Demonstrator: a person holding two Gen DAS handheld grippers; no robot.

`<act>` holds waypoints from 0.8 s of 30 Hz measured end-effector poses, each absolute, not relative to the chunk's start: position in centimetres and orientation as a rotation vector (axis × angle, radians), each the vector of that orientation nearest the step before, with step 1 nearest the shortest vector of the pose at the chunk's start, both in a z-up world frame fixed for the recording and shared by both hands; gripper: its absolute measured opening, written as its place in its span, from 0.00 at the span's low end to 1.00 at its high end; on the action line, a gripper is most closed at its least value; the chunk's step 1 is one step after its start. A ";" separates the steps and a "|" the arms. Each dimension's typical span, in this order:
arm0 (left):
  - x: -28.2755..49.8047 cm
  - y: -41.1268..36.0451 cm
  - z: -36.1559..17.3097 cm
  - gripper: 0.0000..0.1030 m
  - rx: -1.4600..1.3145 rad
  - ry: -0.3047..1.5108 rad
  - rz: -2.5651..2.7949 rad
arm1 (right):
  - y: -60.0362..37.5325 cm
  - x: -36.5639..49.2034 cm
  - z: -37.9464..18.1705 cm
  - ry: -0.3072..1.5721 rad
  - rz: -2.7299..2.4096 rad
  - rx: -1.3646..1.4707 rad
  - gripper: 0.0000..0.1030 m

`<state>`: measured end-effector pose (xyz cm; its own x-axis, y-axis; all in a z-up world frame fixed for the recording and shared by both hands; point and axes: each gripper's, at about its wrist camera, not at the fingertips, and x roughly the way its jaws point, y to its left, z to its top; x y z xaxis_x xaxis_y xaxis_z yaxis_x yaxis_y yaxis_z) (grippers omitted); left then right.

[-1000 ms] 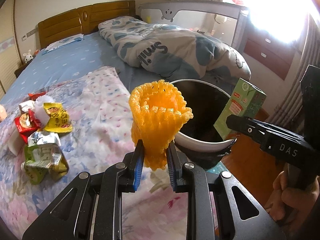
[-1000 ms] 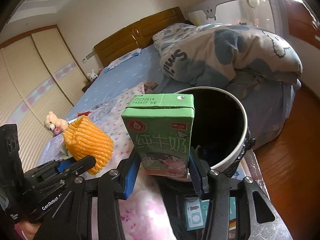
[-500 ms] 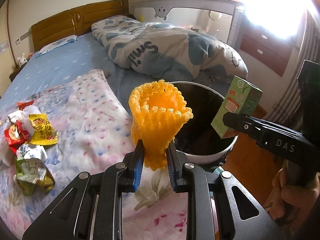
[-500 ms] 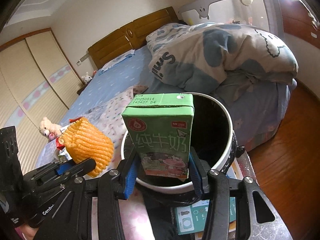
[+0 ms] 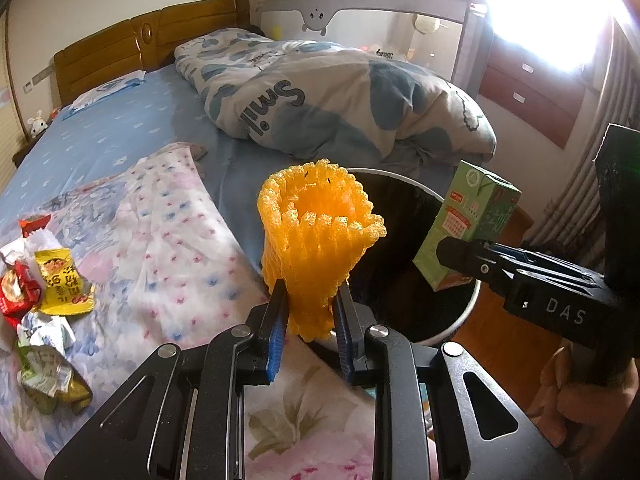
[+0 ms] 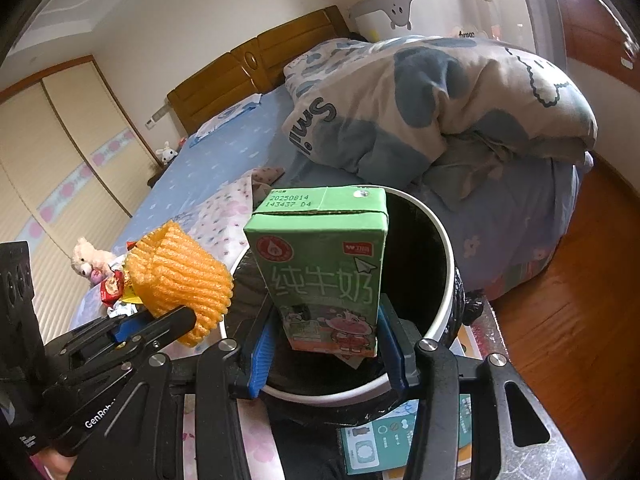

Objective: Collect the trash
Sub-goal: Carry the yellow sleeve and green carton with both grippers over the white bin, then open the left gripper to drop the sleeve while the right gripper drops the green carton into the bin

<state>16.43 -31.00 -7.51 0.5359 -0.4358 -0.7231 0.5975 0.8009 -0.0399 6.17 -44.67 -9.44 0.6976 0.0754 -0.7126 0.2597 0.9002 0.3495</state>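
A: Status on the right gripper (image 6: 326,354)?
B: Clamped on green milk carton (image 6: 322,268), upright, over the bin's (image 6: 446,256) open mouth; white rim just ahead and below.
A: Left gripper (image 5: 310,332)?
B: Pinching orange foam net (image 5: 318,236) at its base, net at the bin's near-left rim.
A: Rest of the trash?
B: Wrappers (image 5: 44,292) on the bed (image 5: 120,140), far left of the left gripper.

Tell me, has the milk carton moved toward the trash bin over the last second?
Yes. The milk carton, in the right gripper, has moved forward over the trash bin mouth.
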 end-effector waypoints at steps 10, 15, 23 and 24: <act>16.9 -32.1 -7.7 0.20 0.232 0.797 -0.629 | -45.5 6.6 -9.6 0.805 -0.112 0.459 0.45; 17.2 -32.4 -7.9 0.20 0.231 0.803 -0.630 | -45.8 6.7 -9.7 0.809 -0.113 0.461 0.45; 17.4 -32.9 -8.2 0.20 0.235 0.809 -0.633 | -46.1 6.8 -9.9 0.815 -0.115 0.464 0.46; 17.4 -33.0 -8.2 0.20 0.235 0.810 -0.634 | -46.1 6.9 -9.9 0.816 -0.115 0.465 0.45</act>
